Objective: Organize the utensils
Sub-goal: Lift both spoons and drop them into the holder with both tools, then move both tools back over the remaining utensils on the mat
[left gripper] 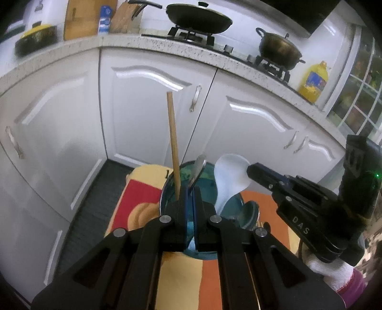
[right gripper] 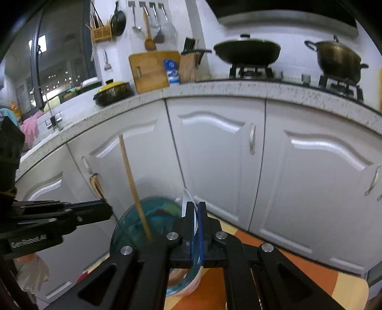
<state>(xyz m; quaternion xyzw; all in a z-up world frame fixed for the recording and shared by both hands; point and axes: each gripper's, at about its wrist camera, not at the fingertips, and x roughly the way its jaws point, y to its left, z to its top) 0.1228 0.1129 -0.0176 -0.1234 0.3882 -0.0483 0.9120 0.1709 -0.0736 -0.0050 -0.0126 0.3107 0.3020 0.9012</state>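
Observation:
A teal glass jar (left gripper: 205, 176) stands on a small table with an orange, red and yellow cloth (left gripper: 133, 198). A wooden chopstick (left gripper: 173, 147) stands upright in it. My left gripper (left gripper: 190, 190) is shut on a metal spoon (left gripper: 199, 167) and holds it over the jar's mouth. My right gripper (right gripper: 197, 207) is shut on a white plastic spoon (right gripper: 187, 202), also seen from the left wrist (left gripper: 230, 177), just right of the jar (right gripper: 152, 221). The chopstick (right gripper: 133, 188) leans in the jar. A second teal bowl (left gripper: 236, 209) sits beside the jar.
White cabinet doors (left gripper: 148, 107) run close behind the table under a speckled counter (left gripper: 181, 47). On the counter are a wok (left gripper: 199, 20), a pot (left gripper: 279, 47), a yellow oil bottle (left gripper: 312, 81) and a cutting board (right gripper: 150, 69).

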